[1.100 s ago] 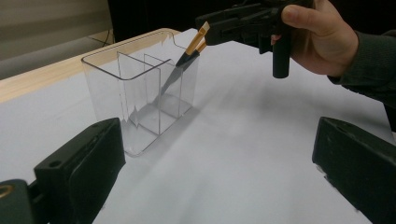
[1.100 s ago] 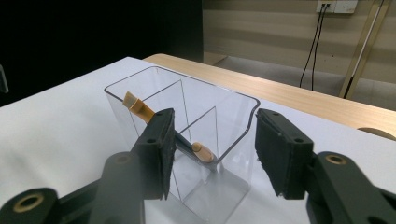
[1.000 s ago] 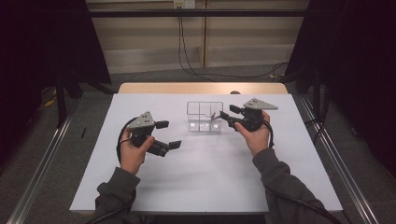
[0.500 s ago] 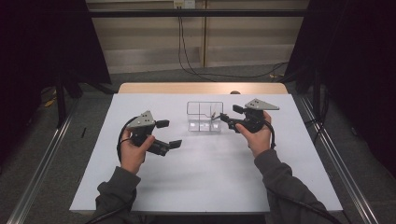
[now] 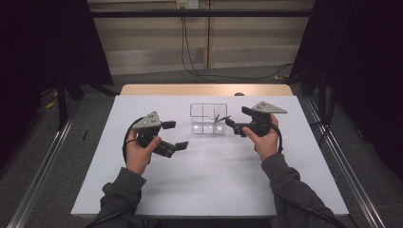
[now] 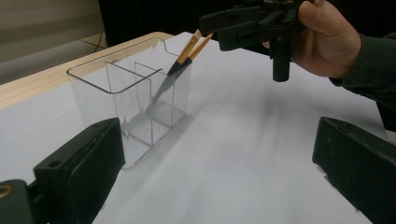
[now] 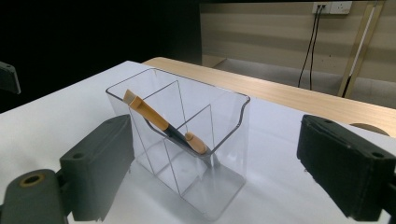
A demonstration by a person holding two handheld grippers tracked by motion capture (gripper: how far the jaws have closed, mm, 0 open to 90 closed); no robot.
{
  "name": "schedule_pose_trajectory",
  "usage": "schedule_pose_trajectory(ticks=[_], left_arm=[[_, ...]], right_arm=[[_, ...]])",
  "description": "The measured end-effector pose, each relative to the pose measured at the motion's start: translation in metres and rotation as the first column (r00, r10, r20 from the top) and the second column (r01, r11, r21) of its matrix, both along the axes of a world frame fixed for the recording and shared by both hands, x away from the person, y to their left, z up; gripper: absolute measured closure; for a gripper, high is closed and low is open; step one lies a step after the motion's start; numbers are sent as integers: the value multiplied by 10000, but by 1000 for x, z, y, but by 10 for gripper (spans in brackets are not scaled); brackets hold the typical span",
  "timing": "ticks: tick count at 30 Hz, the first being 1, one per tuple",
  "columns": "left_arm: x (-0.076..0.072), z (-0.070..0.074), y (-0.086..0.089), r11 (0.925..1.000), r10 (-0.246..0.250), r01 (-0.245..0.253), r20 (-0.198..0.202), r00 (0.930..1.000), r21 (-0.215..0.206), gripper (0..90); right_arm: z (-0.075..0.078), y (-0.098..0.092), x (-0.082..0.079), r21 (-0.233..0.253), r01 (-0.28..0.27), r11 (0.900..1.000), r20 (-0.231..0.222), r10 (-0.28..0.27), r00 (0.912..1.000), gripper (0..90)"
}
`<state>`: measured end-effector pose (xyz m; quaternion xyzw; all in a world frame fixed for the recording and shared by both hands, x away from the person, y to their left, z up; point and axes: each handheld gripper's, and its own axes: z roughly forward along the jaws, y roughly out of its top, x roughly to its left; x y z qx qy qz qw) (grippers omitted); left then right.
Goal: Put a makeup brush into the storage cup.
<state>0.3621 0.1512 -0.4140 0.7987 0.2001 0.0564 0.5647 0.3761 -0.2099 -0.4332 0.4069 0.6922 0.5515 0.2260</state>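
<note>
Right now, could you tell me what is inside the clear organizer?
Two brushes with tan handles lean in one compartment of the clear organizer, tips down. The other compartments look empty. Their bristles are hard to make out through the overlapping walls.

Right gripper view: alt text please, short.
A clear organizer with dividers stands on a white table, two brushes leaning inside it. The right gripper faces it with jaws wide apart, touching nothing.
</note>
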Motion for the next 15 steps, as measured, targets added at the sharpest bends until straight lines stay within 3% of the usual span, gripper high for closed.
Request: schedule_pose_trajectory(ticks=[15], left_arm=[[-3,0,3,10000,-69,69,37,10000,-36,19]], right_arm=[[0,-3,-6,-4,-258,9997,44,258,9997,102]])
